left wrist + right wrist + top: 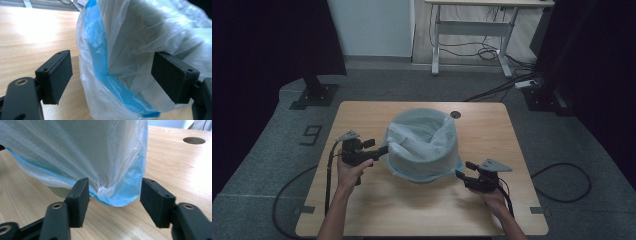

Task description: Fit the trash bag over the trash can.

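Observation:
A round bin lined with a translucent white bag (422,142) stands mid-table, and the bag's blue-banded hem is folded down over the outside. My left gripper (384,149) is at the bag's left side. In the left gripper view it (112,75) is open, with the bag (140,37) and its blue band (98,50) between the wide-set pads. My right gripper (460,174) is at the bag's front right. It (113,200) is open, and a hanging corner of the bag (75,150) lies between its pads, unpinched. A sliver of the bin (58,191) shows under the hem.
The wooden table (412,210) has a round cable hole (455,114) behind the bin. Beyond the table are a white-legged desk (472,25) with cables under it and a black stand base (314,95) at the left. A cable loops on the floor (562,182).

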